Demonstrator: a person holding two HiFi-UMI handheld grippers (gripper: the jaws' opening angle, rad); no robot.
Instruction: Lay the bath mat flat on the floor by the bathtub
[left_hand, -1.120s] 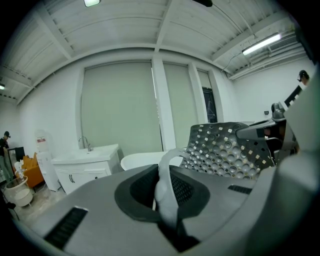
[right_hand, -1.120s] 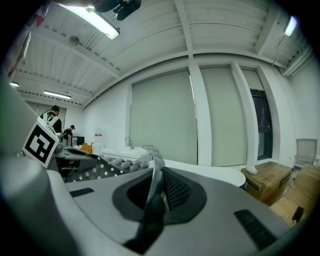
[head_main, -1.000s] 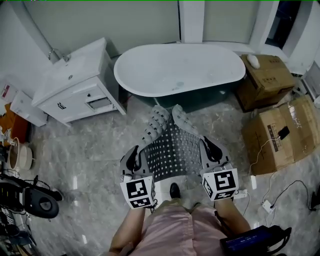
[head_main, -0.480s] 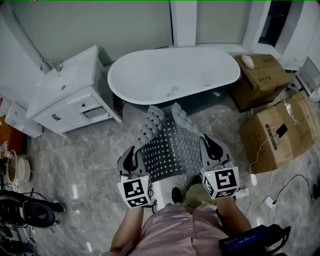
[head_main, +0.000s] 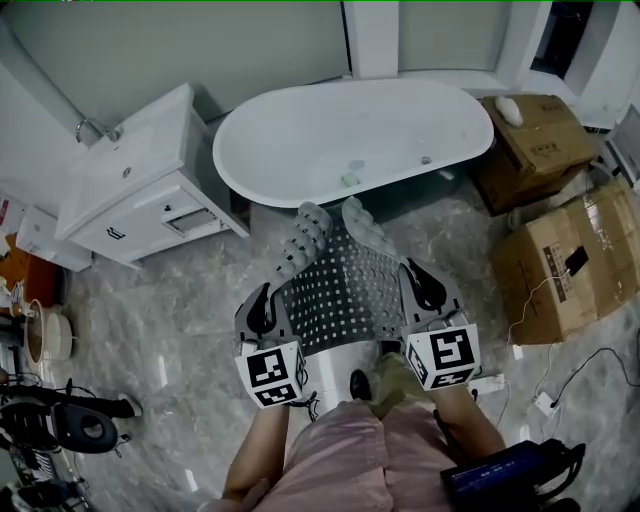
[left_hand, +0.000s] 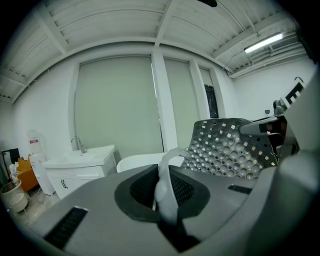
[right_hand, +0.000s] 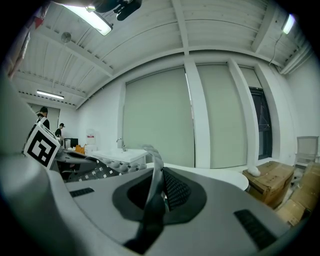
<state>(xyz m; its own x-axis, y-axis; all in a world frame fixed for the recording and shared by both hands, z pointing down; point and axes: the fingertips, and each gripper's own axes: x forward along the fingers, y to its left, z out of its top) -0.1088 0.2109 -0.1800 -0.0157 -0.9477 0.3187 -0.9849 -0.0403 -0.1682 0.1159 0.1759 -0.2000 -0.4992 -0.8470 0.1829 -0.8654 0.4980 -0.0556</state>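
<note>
mat (head_main: 345, 285): grey, floppy sheet pierced by a grid of small square holes; the left gripper view shows round suction cups on one face.
mat place: held up between the two grippers and running ahead of them toward the tub; its far end is curled into two knobbly rolls.
left gripper (head_main: 262, 312): clenched on the mat's left edge, with a thin pale fold pinched between the jaws.
right gripper (head_main: 420, 290): clamped the same way on the mat's right edge.
tub (head_main: 350, 140): white, smooth, oval; straight ahead of both grippers, just past the rolled end.
vanity (head_main: 150, 190): white cabinet with basin and tap, ahead and left of the left gripper.
boxes (head_main: 560, 270): brown cardboard, right of the right gripper.
floor (head_main: 180, 300): glossy grey marble tile below the grippers; cannot tell whether the mat's far end touches it.
shoe (head_main: 352, 383): dark, below and between the grippers, at the mat's near edge.
cables (head_main: 540, 400): thin, white and black, behind and right of the right gripper.
</note>
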